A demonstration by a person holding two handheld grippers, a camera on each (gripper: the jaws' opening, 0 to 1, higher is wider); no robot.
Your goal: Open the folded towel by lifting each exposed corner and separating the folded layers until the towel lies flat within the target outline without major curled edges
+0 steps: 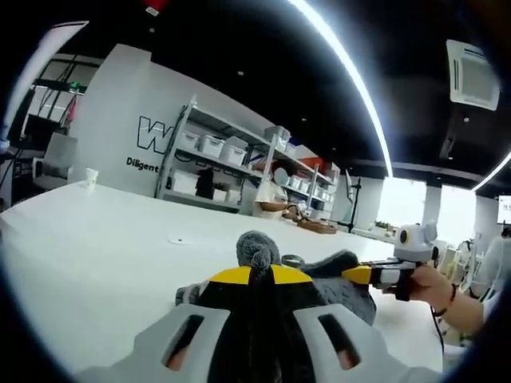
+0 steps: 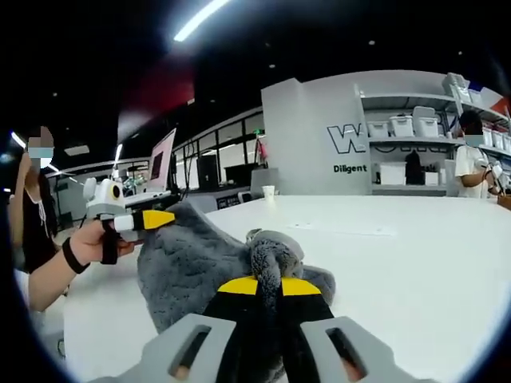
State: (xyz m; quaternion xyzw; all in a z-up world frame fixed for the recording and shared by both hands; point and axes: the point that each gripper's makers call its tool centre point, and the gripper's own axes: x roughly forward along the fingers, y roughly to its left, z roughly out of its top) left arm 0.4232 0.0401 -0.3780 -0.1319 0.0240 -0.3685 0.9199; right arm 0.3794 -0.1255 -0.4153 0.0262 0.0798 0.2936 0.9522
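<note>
Grey towel [image 2: 192, 263]: bunched, long axis lower centre to left of frame. Left gripper [image 1: 255, 275] and right gripper [image 2: 267, 283] each pinching a corner, above white table [image 2: 399, 255].

Ahead of the left claw [image 1: 255, 275] the white desk [image 1: 96, 239] lies open as far as a small paper cup [image 1: 91, 176] near its far edge and a flat round mark [image 1: 177, 238] closer in. The bunched grey towel [image 1: 335, 275] blocks its right side. Ahead and right of the right claw [image 2: 267, 285] the desk is bare; the towel and the left claw crowd its left
</note>
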